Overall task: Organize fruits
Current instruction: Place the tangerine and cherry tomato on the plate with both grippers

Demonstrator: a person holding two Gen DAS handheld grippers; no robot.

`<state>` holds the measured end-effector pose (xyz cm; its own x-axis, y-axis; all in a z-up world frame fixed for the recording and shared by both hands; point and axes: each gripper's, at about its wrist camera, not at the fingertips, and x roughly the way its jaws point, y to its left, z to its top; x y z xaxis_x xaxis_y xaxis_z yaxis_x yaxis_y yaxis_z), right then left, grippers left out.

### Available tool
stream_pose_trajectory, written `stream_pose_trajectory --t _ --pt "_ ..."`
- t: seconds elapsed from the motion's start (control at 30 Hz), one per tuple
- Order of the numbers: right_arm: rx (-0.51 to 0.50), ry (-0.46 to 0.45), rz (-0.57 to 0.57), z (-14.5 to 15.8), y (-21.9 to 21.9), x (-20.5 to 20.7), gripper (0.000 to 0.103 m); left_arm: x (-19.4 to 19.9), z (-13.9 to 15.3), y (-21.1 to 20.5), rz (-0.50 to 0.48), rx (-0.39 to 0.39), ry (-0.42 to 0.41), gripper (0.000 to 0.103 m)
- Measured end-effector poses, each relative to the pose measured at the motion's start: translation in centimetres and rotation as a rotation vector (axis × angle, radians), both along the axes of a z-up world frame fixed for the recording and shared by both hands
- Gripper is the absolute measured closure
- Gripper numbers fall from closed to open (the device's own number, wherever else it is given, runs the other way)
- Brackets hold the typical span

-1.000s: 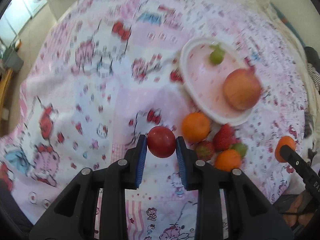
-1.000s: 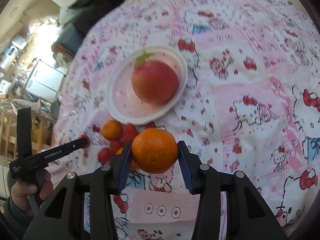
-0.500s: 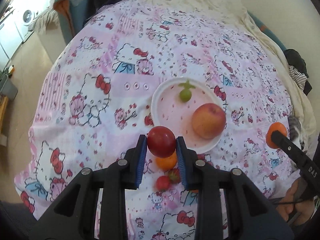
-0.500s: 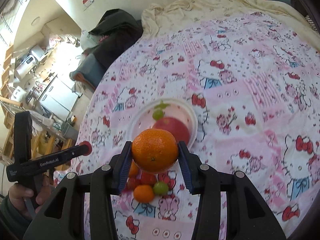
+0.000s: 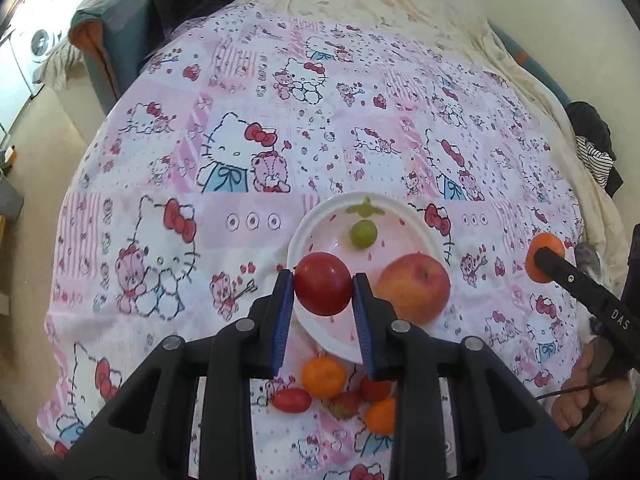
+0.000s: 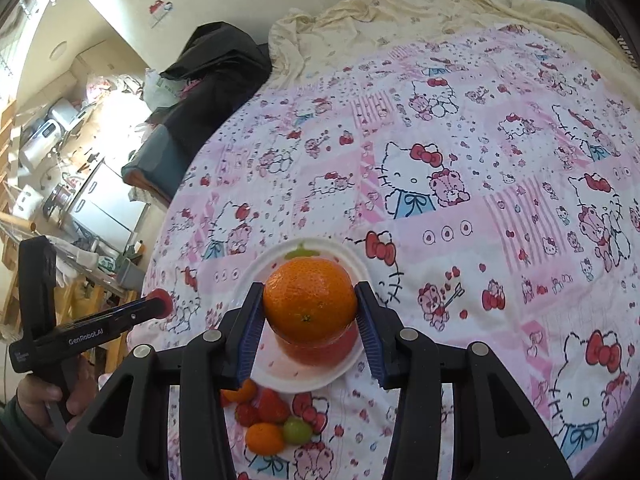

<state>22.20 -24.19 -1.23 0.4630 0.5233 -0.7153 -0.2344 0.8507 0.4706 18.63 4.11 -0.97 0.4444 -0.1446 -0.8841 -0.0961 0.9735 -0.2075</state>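
Observation:
My left gripper is shut on a small round red fruit, held in the air over the near left rim of the white plate. A large apple and a green grape lie on that plate. My right gripper is shut on a big orange above the same plate, hiding most of the apple. In the left wrist view the right gripper shows at the right edge with the orange. In the right wrist view the left gripper shows at the left with the red fruit.
Loose fruit lies on the cartoon-print cloth near the plate: small oranges, strawberries, a red oblong fruit and a green grape. A dark chair and clothes stand beyond the far edge. A hand holds the right tool.
Both grippers have risen and pulled back with their fruit still held. The plate and loose fruit look smaller and lower in both views, and more of the cloth and room shows.

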Motion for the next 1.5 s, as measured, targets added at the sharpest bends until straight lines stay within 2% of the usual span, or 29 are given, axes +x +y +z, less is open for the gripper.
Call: stream_pose_trajectory --t 0.2,0.37,0.47,0.73,1.0,1.5 --pt "-0.012 0.046 0.026 -1.8 0.9 2.2 0.056 2.5 -2.0 -0.7 -0.034 -0.002 0.038 0.077" --pt "-0.044 0.075 0.066 -3.5 2.5 4.2 0.056 4.3 -4.2 -1.4 -0.063 -0.041 0.078 0.077" --pt "-0.045 0.097 0.086 -4.7 3.4 5.3 0.056 5.0 -5.1 -1.8 -0.078 -0.034 0.091 0.077" --pt "-0.058 0.226 0.132 -9.3 5.6 7.8 0.056 6.3 -8.7 -2.2 -0.097 0.002 0.154 0.077" --pt "-0.049 0.266 0.095 -10.5 4.9 8.4 0.056 6.2 -10.0 -2.7 -0.108 0.02 0.158 0.077" --pt "-0.043 0.252 0.113 -10.7 5.8 8.5 0.053 6.3 -10.0 -3.0 -0.113 0.059 0.129 0.077"
